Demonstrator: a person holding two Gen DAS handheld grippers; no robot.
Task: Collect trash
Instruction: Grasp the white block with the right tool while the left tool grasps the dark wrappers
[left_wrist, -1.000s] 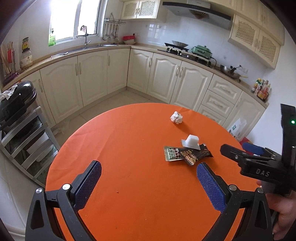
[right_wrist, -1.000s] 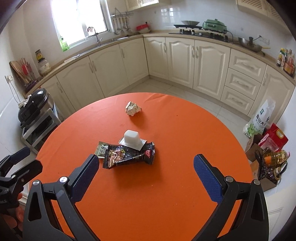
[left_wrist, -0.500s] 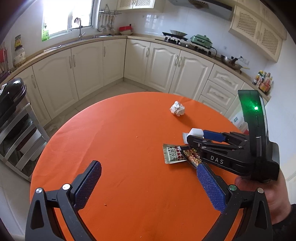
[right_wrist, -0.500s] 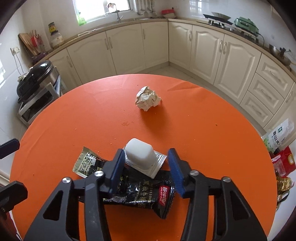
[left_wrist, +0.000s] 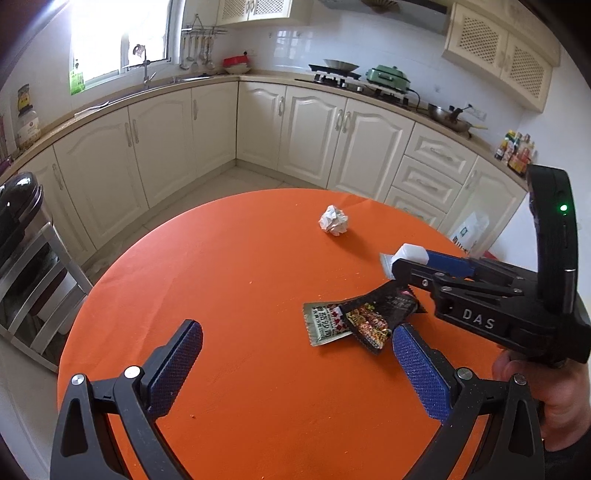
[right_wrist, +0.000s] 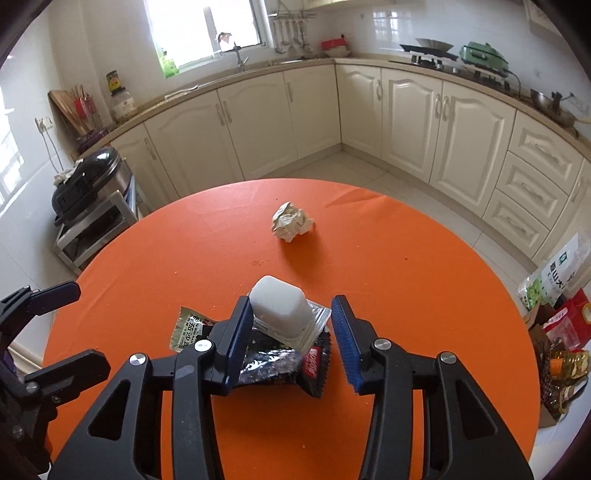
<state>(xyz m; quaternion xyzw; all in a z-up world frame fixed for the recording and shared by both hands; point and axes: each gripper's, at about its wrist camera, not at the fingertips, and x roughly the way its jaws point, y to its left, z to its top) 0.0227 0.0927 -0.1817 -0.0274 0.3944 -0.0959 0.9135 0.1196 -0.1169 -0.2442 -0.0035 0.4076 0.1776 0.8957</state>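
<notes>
The white plastic cup (right_wrist: 277, 308) is seen lying upside down on its foil lid between the two blue pads of the right gripper (right_wrist: 291, 339), on the near right part of the orange table (right_wrist: 424, 295). The left pad (right_wrist: 236, 343) is pressed against or just beside the cup's side, while a gap is left between the right pad and the foil edge, so the jaws are judged part-closed around the cup but not yet clamped on it. Under the cup a black snack wrapper (right_wrist: 280, 362) is spread crosswise to the fingers, its long axis running from left to right, and a green sachet (right_wrist: 186, 328) is tucked out from beneath it on the left. A crumpled paper ball (right_wrist: 291, 221) is left well apart, farther out toward the middle of the table. In the left wrist view the cup (left_wrist: 410, 254) is seen raised at the tip of the right gripper (left_wrist: 424, 264), above the wrappers. The left gripper (left_wrist: 295, 365) is held with its jaws spread wide and nothing between them, over bare cloth, the wrappers lying just ahead of its right pad. The right gripper is judged far the nearer to the cup; only a final squeeze seems needed before lifting.
</notes>
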